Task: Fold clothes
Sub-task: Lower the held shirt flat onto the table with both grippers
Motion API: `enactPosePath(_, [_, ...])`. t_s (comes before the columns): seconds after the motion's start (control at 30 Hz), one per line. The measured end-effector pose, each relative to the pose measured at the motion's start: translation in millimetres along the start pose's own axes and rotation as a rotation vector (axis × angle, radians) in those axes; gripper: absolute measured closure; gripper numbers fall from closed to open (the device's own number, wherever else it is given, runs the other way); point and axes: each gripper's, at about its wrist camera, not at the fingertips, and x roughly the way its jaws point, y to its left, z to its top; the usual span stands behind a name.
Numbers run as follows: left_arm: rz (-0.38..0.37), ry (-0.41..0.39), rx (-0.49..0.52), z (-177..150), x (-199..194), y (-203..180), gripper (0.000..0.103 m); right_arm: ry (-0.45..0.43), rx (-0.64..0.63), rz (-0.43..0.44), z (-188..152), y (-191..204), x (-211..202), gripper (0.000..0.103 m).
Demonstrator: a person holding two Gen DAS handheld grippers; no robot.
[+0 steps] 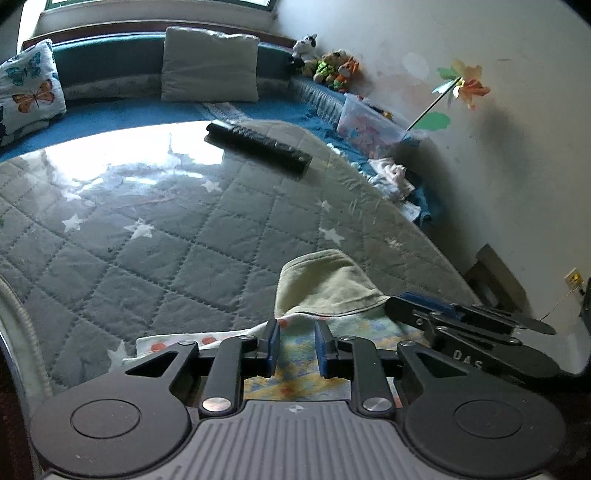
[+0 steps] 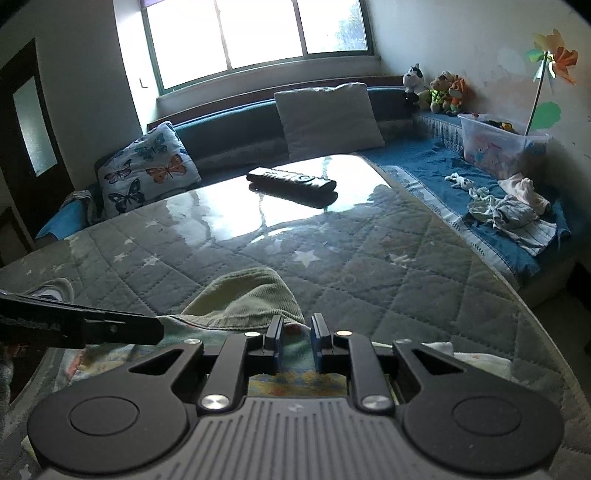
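Both grippers, left (image 1: 296, 345) and right (image 2: 296, 341), fingers spread, hover over the garment (image 1: 325, 284) near the table's (image 1: 147, 240) edge.

Bright window (image 2: 258, 33) w/ green frame behind blue corner sofa (image 2: 417, 155); grey pillow (image 2: 328, 118), butterfly pillow (image 2: 147, 170); glossy desk (image 2: 332, 236) reflects daylight; pale wall (image 1: 498, 147) on right.

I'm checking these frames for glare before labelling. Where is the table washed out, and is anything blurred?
Left wrist view: window glare whitens the far left of the table beside the remote; the right gripper looks slightly smeared. Right wrist view: the window is blown out, and its reflection brightens the table around the remote.
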Motion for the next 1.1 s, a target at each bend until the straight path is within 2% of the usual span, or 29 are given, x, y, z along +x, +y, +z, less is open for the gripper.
enactPosePath(0.27, [0.006, -0.002, -0.008, -5.6, -5.4, 3.5, 0.081, -0.017, -0.016, 0.016, -1.6, 4.9, -14.6, 0.084])
enactPosePath(0.37, [0.005, -0.007, 0.0, -10.8, -13.5, 0.3, 0.081, -0.009, -0.037, 0.039, -6.8, 11.3, -24.3, 0.077])
enactPosePath(0.47, [0.0, -0.013, 0.019, -20.1, -23.9, -4.5, 0.079, 0.002, -0.072, 0.059, -16.3, 21.0, -34.6, 0.073])
enactPosePath(0.53, [-0.004, -0.016, 0.03, -26.7, -30.8, -7.7, 0.079, 0.009, -0.094, 0.069, -24.9, 28.1, -42.6, 0.067])
enactPosePath(0.77, [-0.006, -0.024, 0.076, -53.7, -50.3, -18.1, 0.074, 0.02, -0.149, 0.086, -55.7, 48.6, -68.6, 0.066])
enactPosePath(0.83, [-0.004, -0.023, 0.088, -62.1, -54.6, -20.4, 0.074, 0.02, -0.146, 0.088, -63.2, 48.9, -75.3, 0.06])
enactPosePath(1.1, [0.003, -0.028, 0.104, -87.0, -68.4, -22.9, 0.067, 0.006, -0.129, 0.089, -89.0, 47.8, -102.5, 0.055])
